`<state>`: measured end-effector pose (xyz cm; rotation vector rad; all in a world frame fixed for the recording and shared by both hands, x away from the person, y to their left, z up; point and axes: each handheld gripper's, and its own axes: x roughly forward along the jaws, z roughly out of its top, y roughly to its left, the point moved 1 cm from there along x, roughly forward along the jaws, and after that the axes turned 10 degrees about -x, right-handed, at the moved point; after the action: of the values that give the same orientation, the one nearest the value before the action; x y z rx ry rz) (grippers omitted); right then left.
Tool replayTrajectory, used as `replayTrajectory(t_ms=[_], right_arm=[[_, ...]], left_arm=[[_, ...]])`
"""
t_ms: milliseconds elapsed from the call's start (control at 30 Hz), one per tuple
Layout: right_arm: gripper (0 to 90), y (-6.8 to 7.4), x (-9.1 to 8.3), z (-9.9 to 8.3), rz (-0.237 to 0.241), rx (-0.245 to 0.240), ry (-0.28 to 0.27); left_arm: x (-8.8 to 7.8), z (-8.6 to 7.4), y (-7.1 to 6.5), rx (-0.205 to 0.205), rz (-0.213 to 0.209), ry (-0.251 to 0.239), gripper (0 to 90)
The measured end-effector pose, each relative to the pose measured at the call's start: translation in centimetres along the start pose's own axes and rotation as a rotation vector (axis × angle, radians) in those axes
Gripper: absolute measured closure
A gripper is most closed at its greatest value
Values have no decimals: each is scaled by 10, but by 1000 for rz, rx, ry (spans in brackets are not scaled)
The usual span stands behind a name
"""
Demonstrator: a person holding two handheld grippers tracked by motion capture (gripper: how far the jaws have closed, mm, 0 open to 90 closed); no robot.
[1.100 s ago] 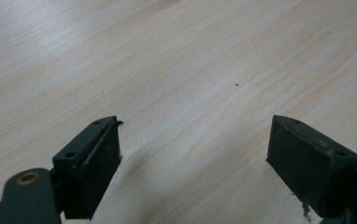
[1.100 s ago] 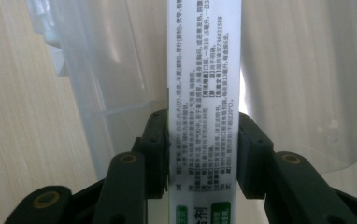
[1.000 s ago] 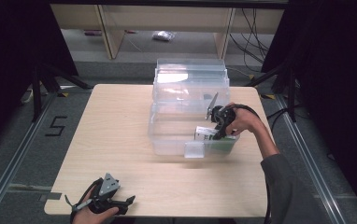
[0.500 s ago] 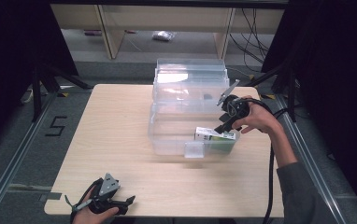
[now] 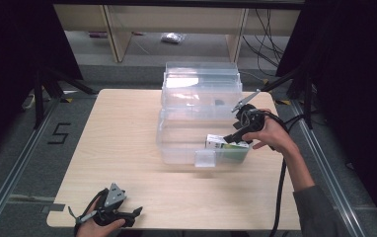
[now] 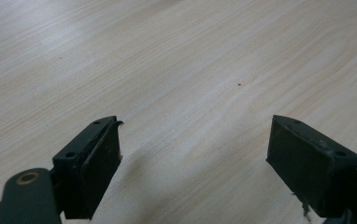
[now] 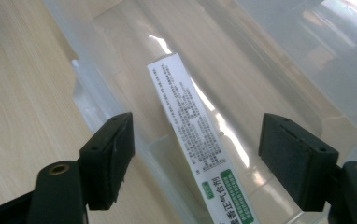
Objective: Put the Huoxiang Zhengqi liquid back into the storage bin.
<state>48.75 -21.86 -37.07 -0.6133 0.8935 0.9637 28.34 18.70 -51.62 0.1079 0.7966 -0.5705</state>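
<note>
Now the big picture first: the pale wooden table (image 5: 127, 133) carries a clear plastic bin (image 5: 186, 143) with its lid standing up behind it, and down inside, against the wall nearest the right gripper (image 5: 241, 129), lies a small white-and-green carton (image 5: 226, 146). That gripper hovers just above and beside the box, its jaws having just been opening and now standing wide, with nothing pressed between the pads; in the right gripper view the carton (image 7: 200, 154) runs lengthwise straight ahead between the two black jaws but clear below them, one long printed face turned up. Judging by its look, this is a light cardboard pack, stiff along its edges yet easy to dent on the broad faces, and the glossy print could slip a little under hard pads. I'd say the safest hold is across the narrow width near the middle of its length, pads on the two long side faces, squeezing only gently. The bin's thin wall sits just beside the carton, so a jaw coming down there has little room. Over at the near edge of the table, the left gripper (image 5: 108, 213) rests low on the wood, and its own view (image 6: 193, 154) shows jaws spread wide over bare tabletop, holding nothing.
</note>
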Motion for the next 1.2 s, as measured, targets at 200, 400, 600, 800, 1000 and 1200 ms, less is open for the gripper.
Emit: replayTrajectory(t_ms=[200,400,600,800,1000,1200], right_arm=[[273,9,0,-1,-16,2,-5],[265,15,0,-1,-18,-4,-12],[266,22,1,-2,-26,12,-30],[253,29,3,-7,-30,15,-82],[243,40,4,-12,-42,36,-128],[259,50,5,-19,-31,66,-237]], left_arm=[[-1,0,0,5,-7,8,167],[0,0,0,-4,-3,-2,167],[0,0,1,0,1,-4,168],[-1,0,0,2,-7,1,168],[0,0,1,1,0,-2,168],[-1,1,-1,-5,-11,-10,167]])
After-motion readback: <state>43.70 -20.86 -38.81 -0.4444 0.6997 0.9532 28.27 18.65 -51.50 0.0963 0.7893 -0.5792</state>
